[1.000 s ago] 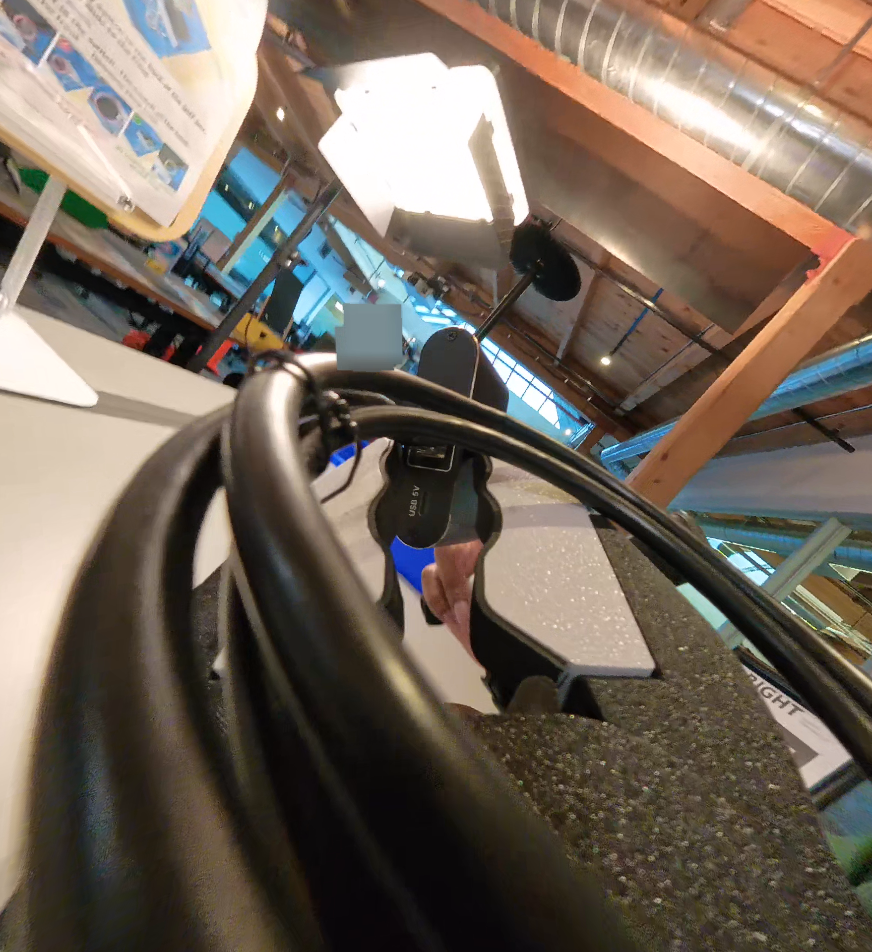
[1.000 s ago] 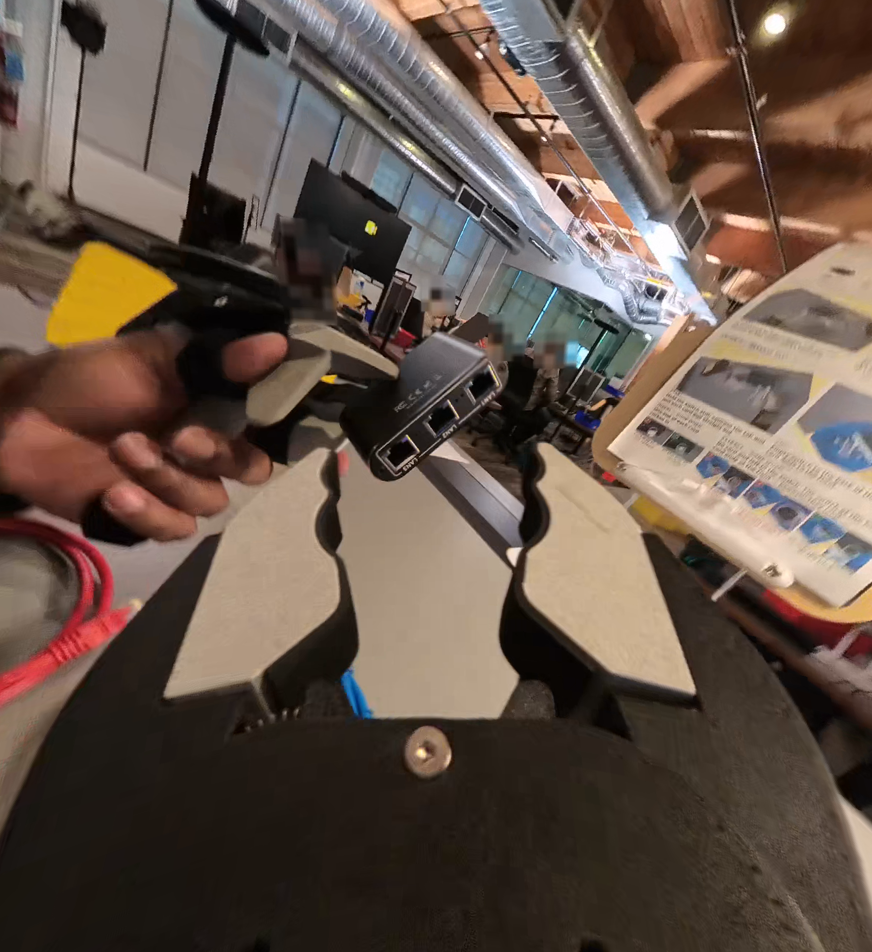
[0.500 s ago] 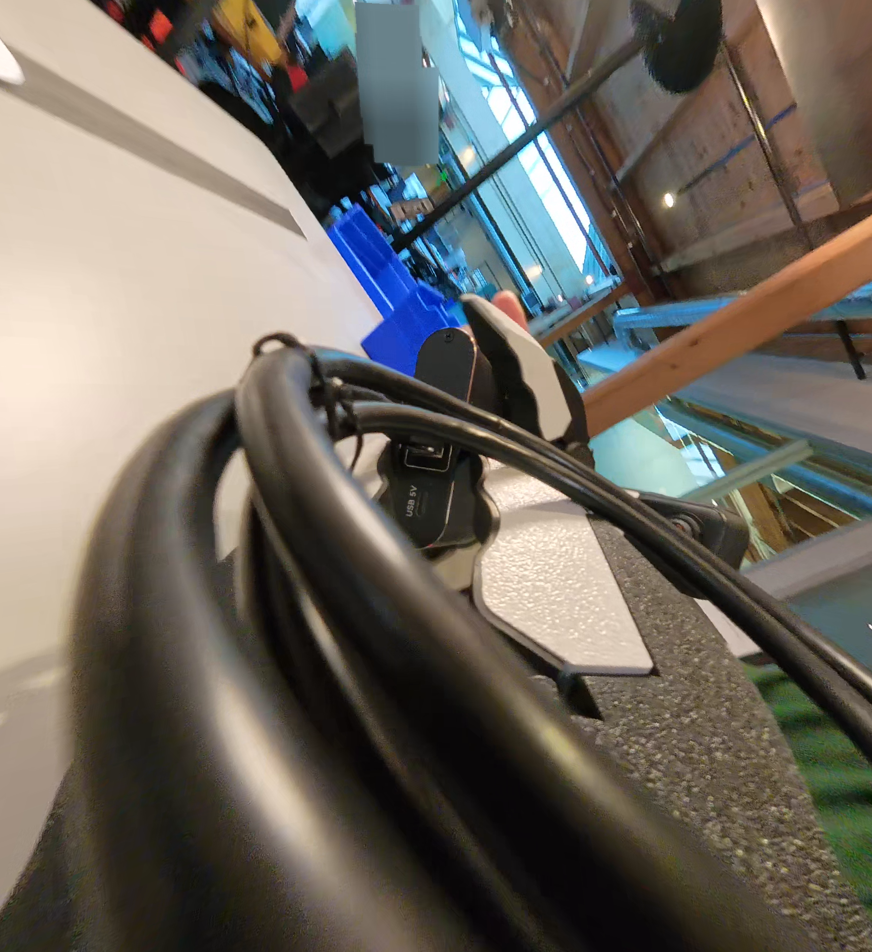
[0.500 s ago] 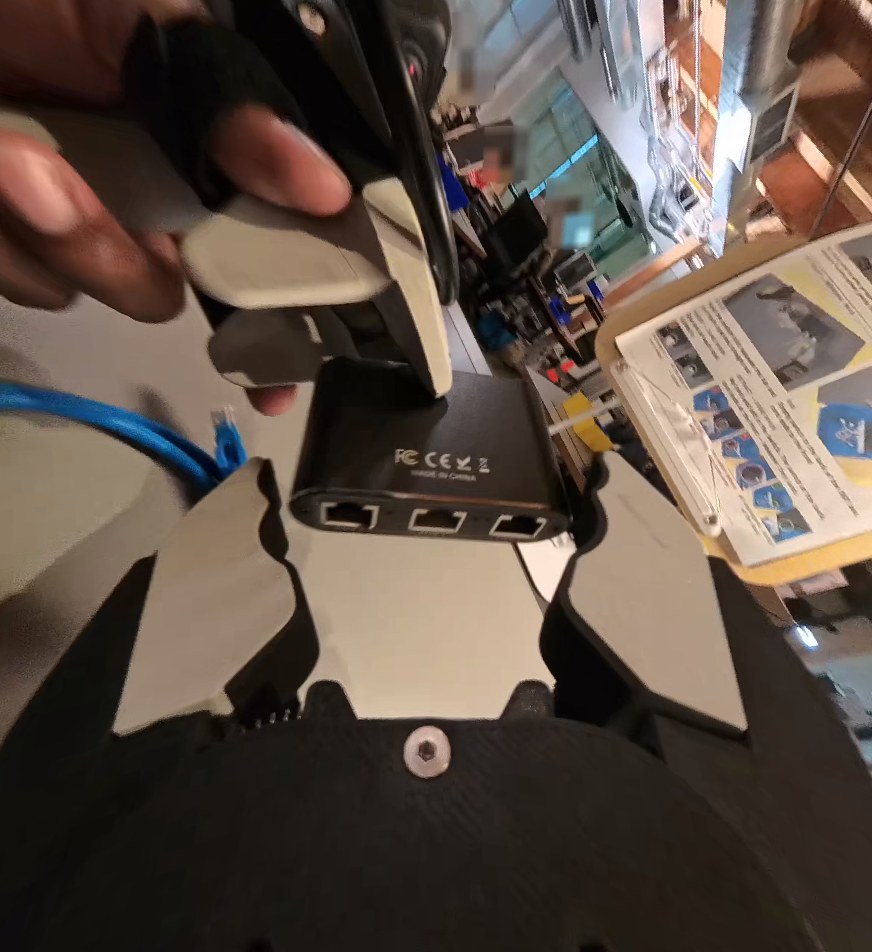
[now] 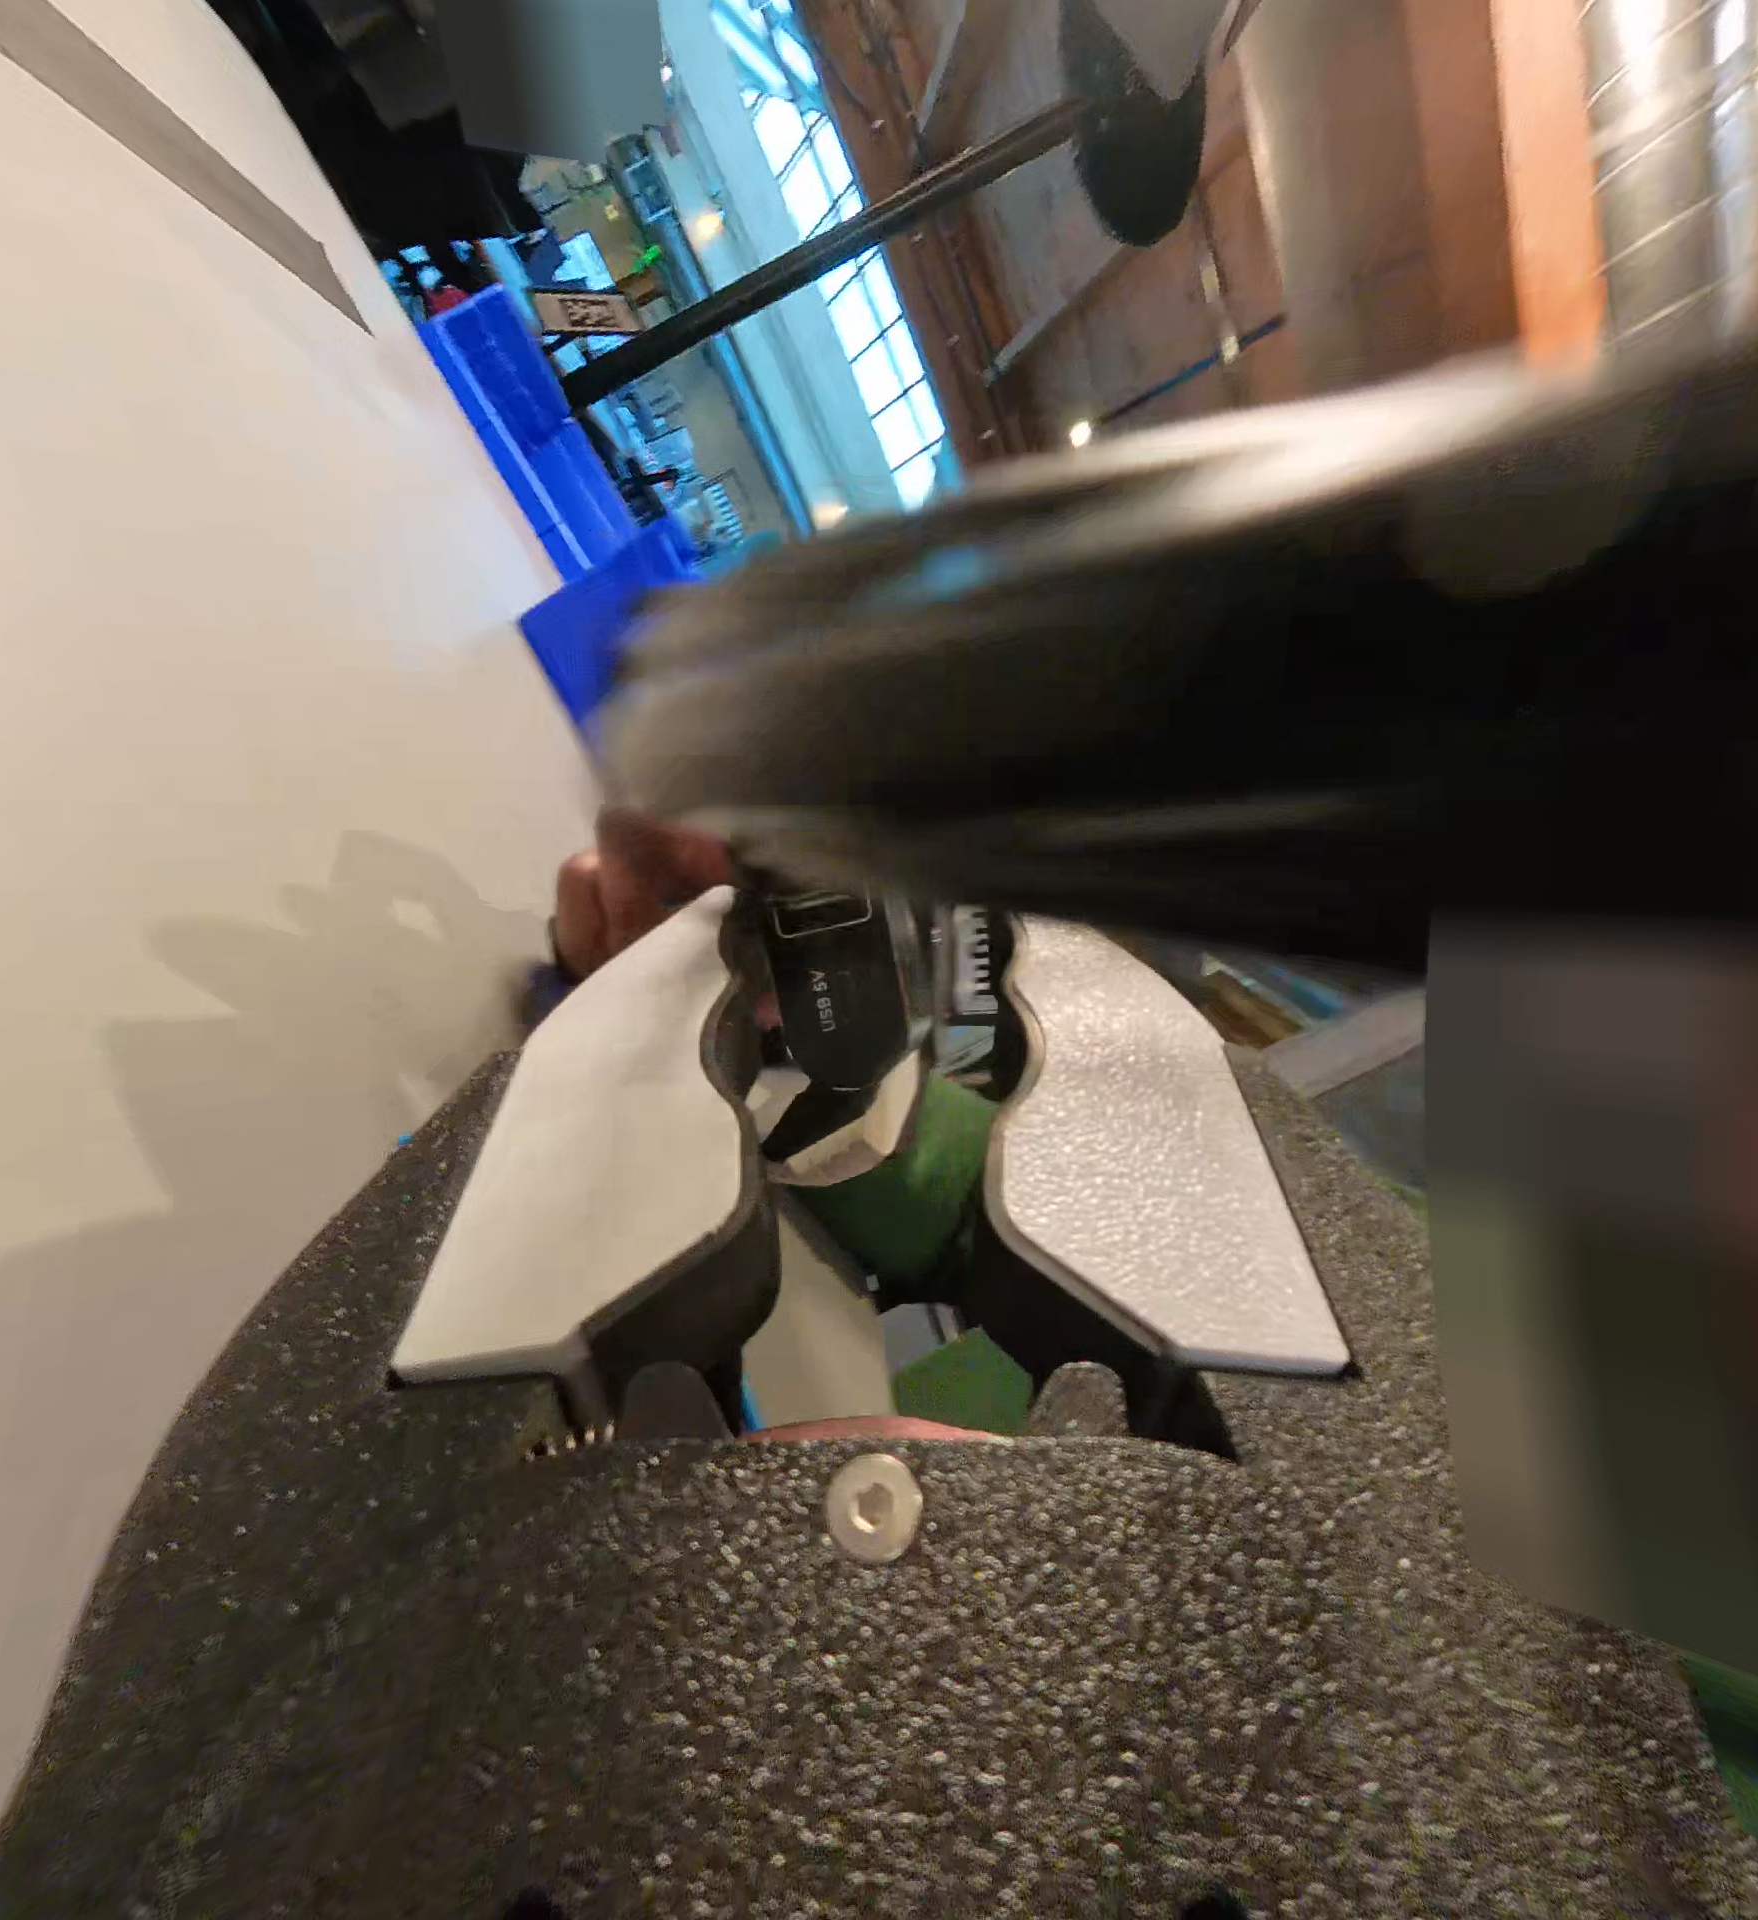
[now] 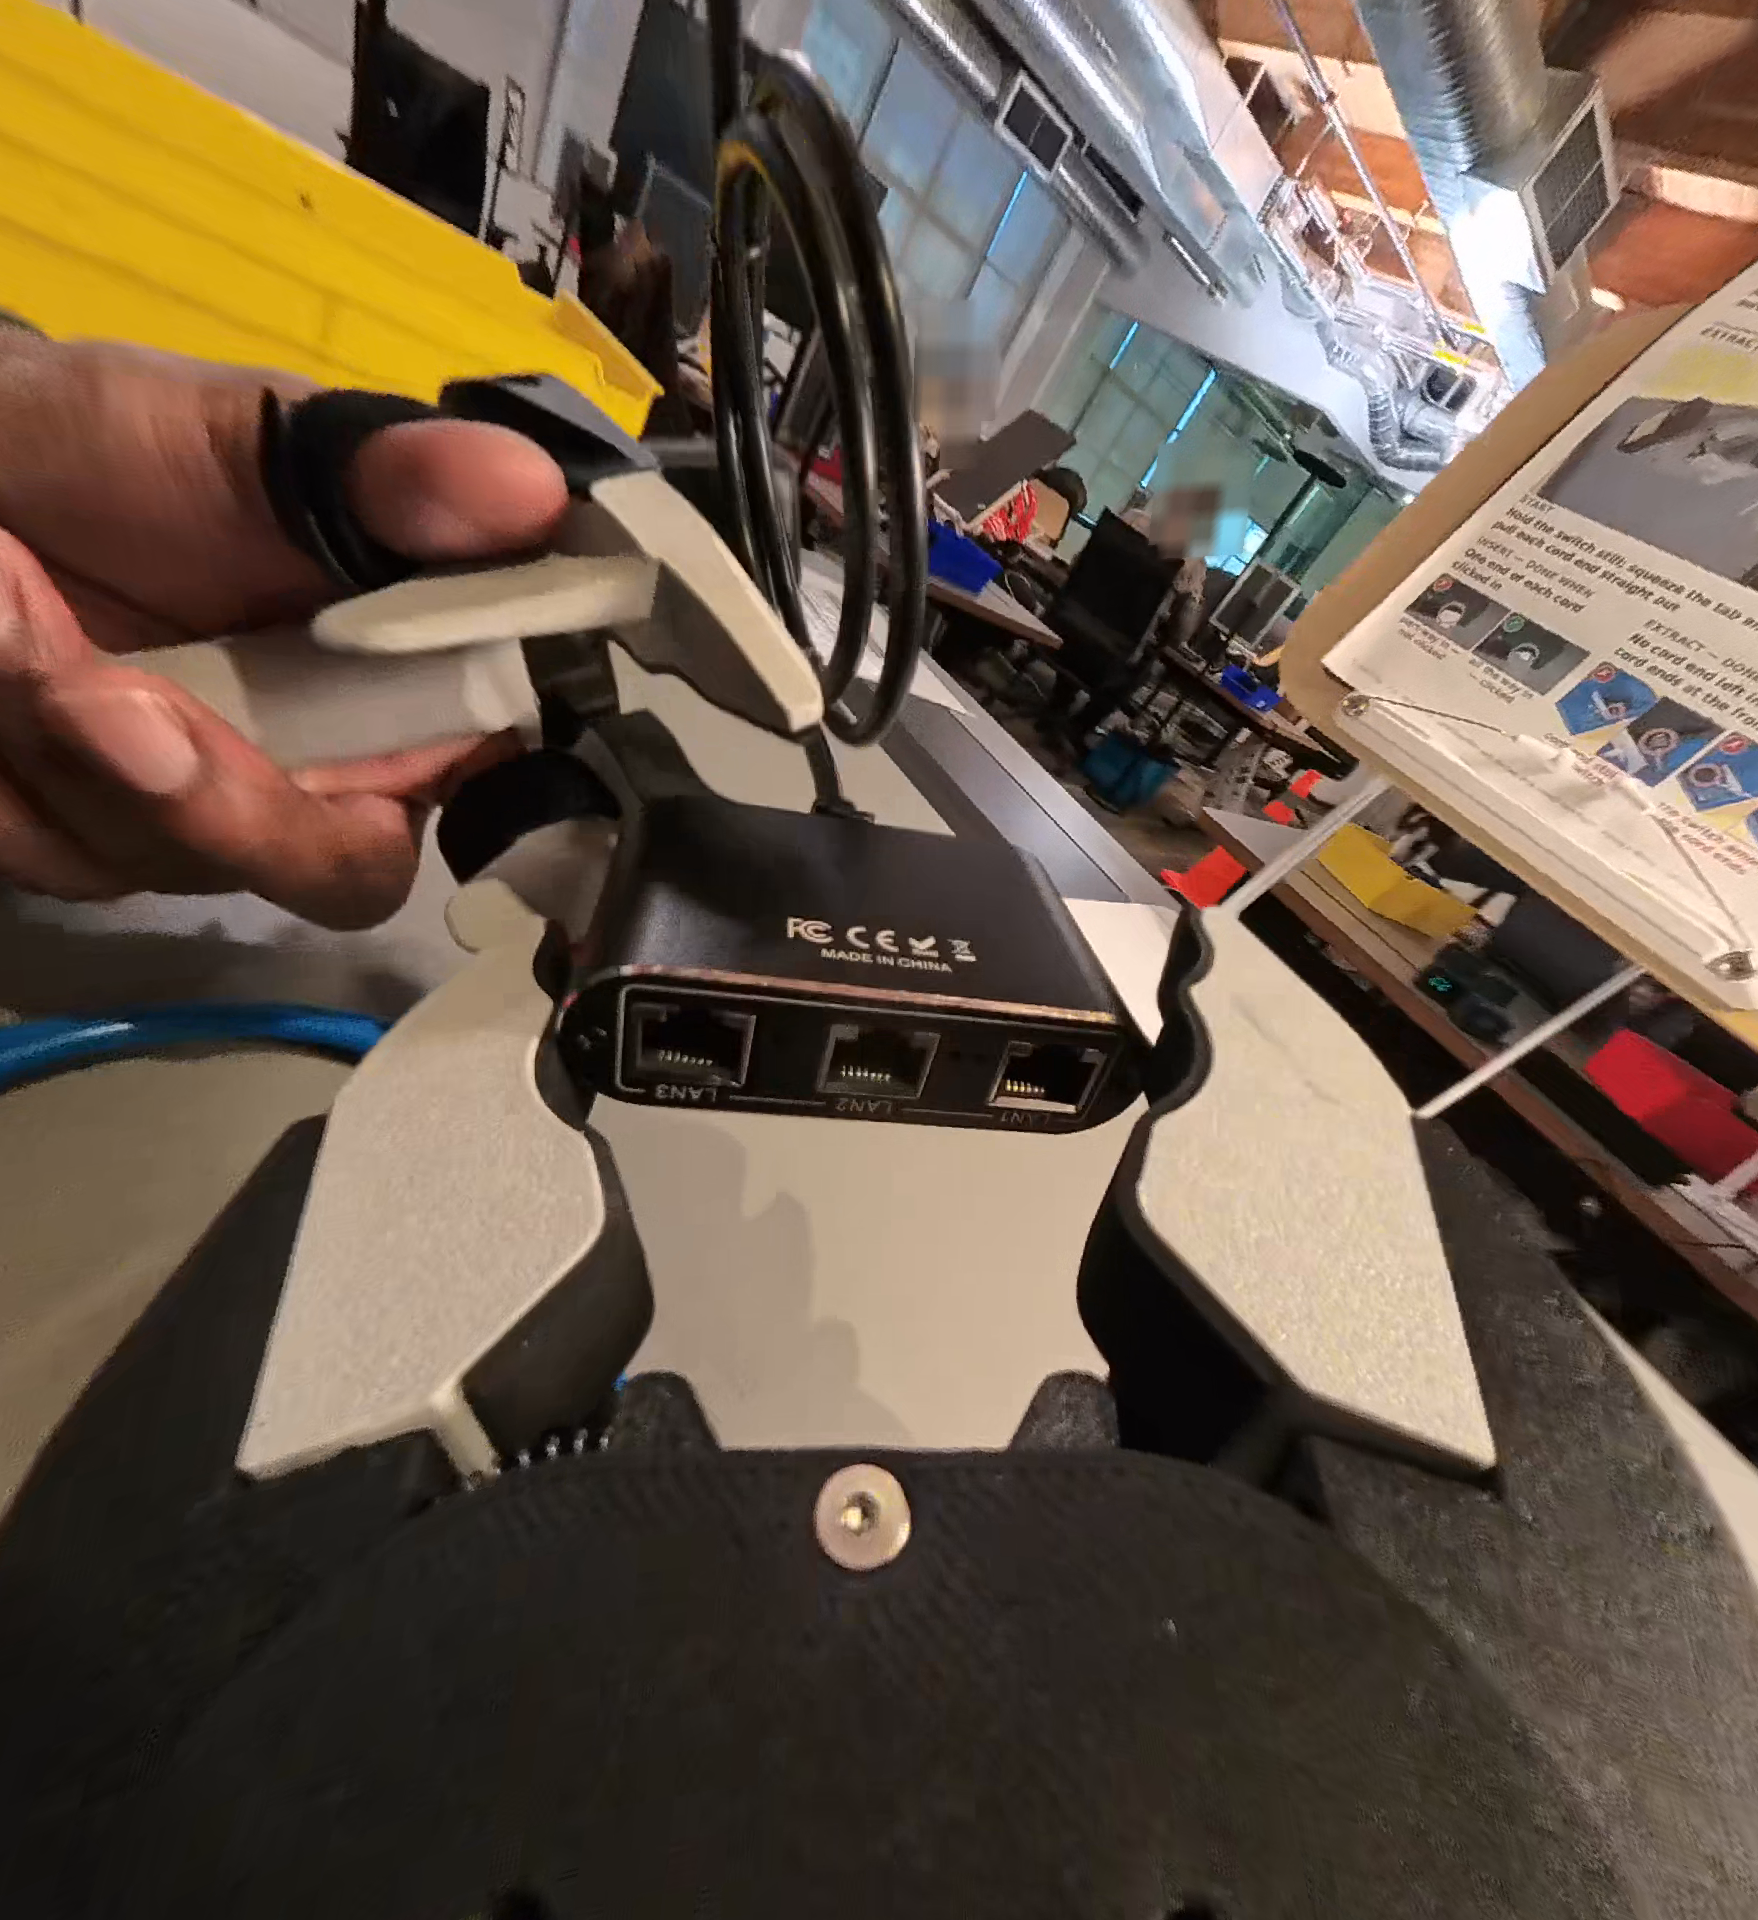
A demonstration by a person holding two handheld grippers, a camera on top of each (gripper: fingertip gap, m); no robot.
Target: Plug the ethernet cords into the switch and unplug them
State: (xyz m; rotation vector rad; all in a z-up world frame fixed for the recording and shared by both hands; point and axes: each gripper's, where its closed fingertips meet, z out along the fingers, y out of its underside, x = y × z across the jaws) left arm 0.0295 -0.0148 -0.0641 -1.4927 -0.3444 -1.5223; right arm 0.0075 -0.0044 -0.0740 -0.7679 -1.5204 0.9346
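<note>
The switch (image 6: 844, 997), carried in the air by the left gripper (image 6: 636, 790) a second ago, is now seated between the right gripper (image 6: 859, 1049) fingers (image 6: 459, 1174), both sides touched, all three ports empty and turned to the camera. The left gripper has been slid off the top to the rear left corner. The black cord loop (image 6: 813, 436) that blocked the left wrist view is lifted clear; the left gripper's (image 5: 870, 1049) spread fingers (image 5: 594, 1132) are now seen.
</note>
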